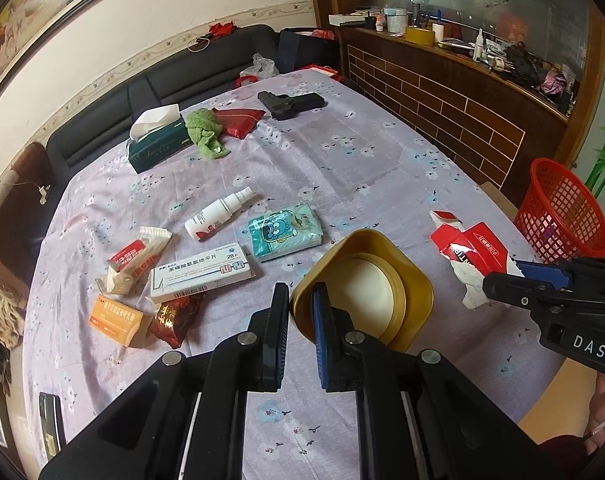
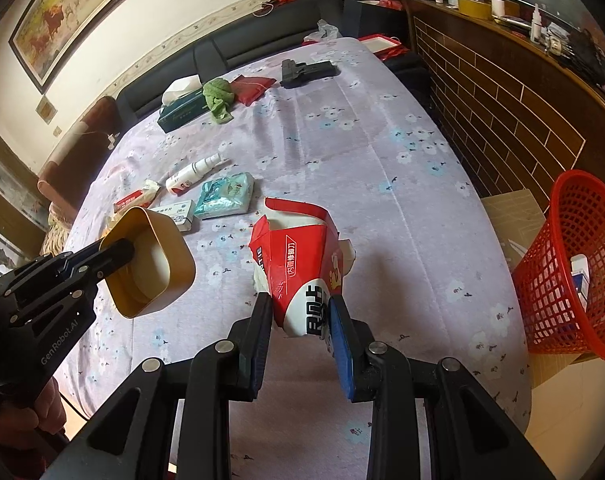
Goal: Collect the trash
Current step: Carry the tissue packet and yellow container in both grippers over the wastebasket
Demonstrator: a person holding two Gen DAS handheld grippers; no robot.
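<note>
My left gripper [image 1: 300, 296] is shut on the wall of a gold square tin [image 1: 362, 288] and holds it above the table; it also shows in the right wrist view [image 2: 150, 260]. My right gripper [image 2: 300, 308] is shut on a torn red and white carton [image 2: 298, 256] and holds it over the table; the carton also shows in the left wrist view [image 1: 470, 252]. A red mesh basket [image 2: 570, 264] stands off the table's right edge, with a box inside it.
On the lilac floral tablecloth [image 1: 342, 168] lie a white spray bottle [image 1: 218, 216], a teal tissue pack [image 1: 284, 232], a white pill box [image 1: 202, 272], an orange box [image 1: 116, 320], wrappers [image 1: 138, 256], a tissue box [image 1: 158, 144], a green cloth [image 1: 206, 132] and a black toy pistol [image 1: 290, 104].
</note>
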